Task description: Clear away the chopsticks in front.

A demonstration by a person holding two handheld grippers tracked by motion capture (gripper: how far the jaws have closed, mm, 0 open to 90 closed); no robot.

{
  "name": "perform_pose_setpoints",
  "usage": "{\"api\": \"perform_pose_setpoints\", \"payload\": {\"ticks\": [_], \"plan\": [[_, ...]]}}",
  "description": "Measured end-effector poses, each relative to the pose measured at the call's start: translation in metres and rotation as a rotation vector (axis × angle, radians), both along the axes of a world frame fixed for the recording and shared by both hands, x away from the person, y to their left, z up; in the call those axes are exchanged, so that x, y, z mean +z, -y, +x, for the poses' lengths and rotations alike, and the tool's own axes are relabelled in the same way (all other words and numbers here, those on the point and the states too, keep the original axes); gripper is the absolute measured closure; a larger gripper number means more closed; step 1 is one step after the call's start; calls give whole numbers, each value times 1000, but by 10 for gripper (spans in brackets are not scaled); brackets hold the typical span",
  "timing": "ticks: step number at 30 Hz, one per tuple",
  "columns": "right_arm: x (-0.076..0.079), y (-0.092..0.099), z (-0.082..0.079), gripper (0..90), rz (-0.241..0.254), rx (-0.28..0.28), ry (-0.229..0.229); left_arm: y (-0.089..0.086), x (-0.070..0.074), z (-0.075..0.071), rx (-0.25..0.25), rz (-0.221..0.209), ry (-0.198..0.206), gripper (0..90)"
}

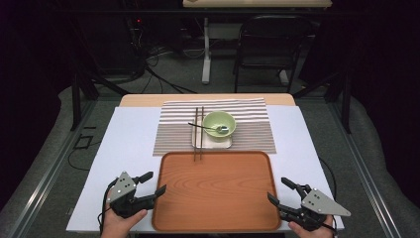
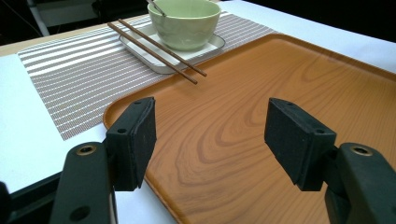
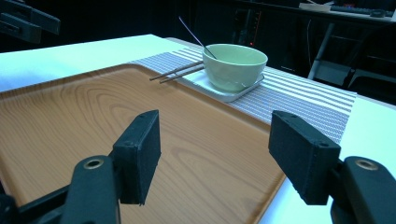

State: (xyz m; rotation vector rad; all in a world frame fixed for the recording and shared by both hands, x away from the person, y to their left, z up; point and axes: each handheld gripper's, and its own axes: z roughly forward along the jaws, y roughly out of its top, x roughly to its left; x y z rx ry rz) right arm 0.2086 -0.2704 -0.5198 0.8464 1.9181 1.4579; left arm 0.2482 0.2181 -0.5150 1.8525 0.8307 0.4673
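Note:
An orange wooden tray [image 1: 218,191] lies at the near middle of the table, with nothing on its inner surface. Beyond it a green bowl [image 1: 219,124] with a spoon [image 1: 205,127] in it stands on a small white plate [image 1: 225,144]. Two brown chopsticks [image 1: 198,134] lie along the plate's left side, their near ends over the tray's far rim. My left gripper [image 1: 156,182] rests open at the tray's near left corner. My right gripper [image 1: 276,189] sits open at the near right corner. In both gripper views the jaws stand wide apart over the tray [image 2: 261,93] [image 3: 70,116], gripping nothing.
A striped placemat [image 1: 252,134] lies under the plate on the white table cover [image 1: 124,148]. A dark folding chair [image 1: 270,44] and a table leg [image 1: 206,54] stand beyond the far edge. Cables run over the floor at the left.

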Motion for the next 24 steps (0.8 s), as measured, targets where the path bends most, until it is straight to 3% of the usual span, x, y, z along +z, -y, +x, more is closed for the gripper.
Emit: {"api": "perform_pose_setpoints", "payload": {"ticks": [9, 24], "plan": [[0, -3, 1, 328, -10, 11, 2, -2, -1, -1, 7, 13, -3, 338], [1, -5, 0, 280, -29, 7, 8, -7, -3, 3, 48, -15, -59, 267]]}}
